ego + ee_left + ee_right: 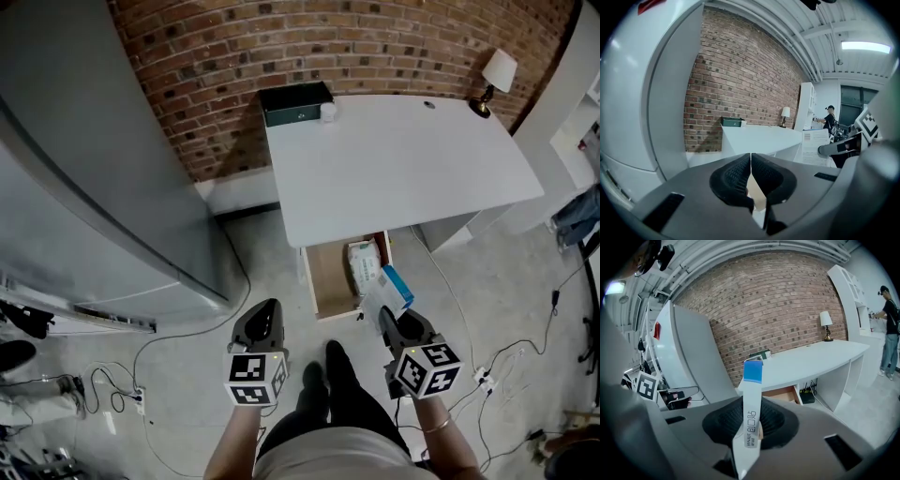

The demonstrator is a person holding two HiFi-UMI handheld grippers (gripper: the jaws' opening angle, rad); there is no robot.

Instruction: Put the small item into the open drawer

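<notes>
My right gripper is shut on a flat white packet with a blue end, seen edge-on between the pads in the right gripper view. It hovers just in front of the open wooden drawer under the white desk; the drawer holds a white bag. My left gripper hangs to the left over the floor, its pads together with nothing between them.
A dark green box and a small lamp stand on the desk against the brick wall. A large grey cabinet fills the left. Cables lie on the floor. A person stands at far right.
</notes>
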